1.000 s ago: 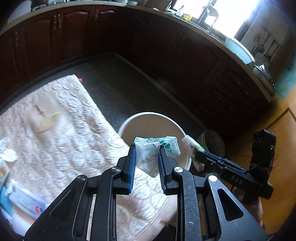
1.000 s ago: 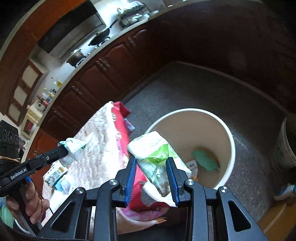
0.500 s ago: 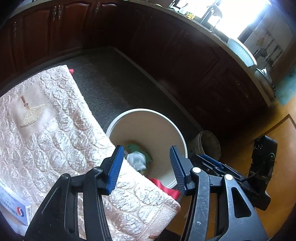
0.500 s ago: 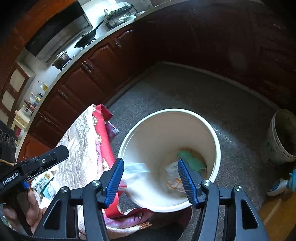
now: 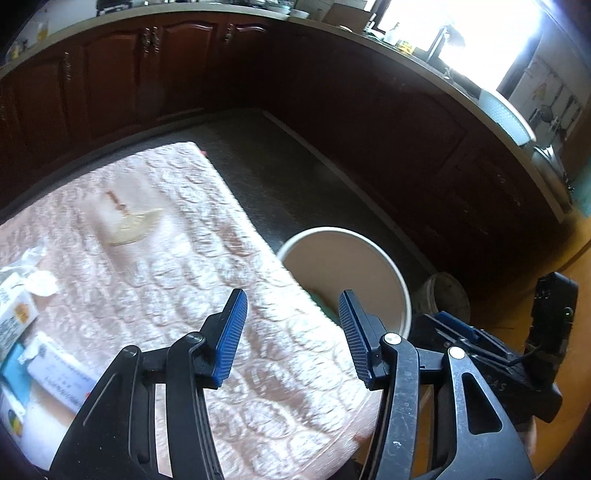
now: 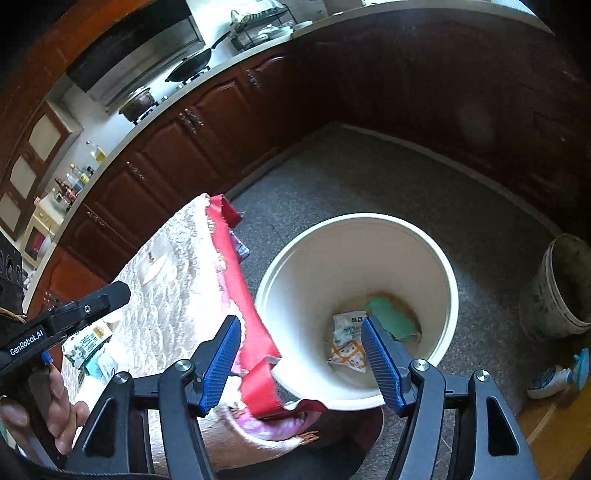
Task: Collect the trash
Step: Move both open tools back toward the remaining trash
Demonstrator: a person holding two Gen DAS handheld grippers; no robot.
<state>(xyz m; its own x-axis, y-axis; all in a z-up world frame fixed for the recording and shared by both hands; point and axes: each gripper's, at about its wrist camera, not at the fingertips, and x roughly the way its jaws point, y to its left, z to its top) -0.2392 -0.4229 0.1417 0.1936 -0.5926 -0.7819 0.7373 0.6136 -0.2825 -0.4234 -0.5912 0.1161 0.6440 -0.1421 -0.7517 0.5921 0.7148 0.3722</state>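
Right tool (image 6: pixel 301 360) is opening, empty, above the bucket (image 6: pixel 448 295); trash wrappers (image 6: pixel 347 339) lie inside.

Dark wood cabinets (image 6: pixel 207 147) are running along the far wall and curving round to the right. A black wok (image 6: pixel 192 64) and a lidded pot (image 6: pixel 138 101) are sitting on the stove (image 6: pixel 173 86) at far left, under a hood (image 6: pixel 129 48). Bottles (image 6: pixel 75 177) are standing in a row on the counter (image 6: pixel 122 147) further left. A dish rack (image 6: pixel 258 22) is sitting at the far end. A window (image 5: pixel 461 33) is glaring over the sink area, blown out. A dirty grey bucket (image 6: pixel 561 288) is standing on the speckled floor (image 6: pixel 369 177) at right, with a blue-and-white slipper (image 6: pixel 557 374) lying just near of it. A colander (image 5: pixel 506 116) is resting on the right counter.
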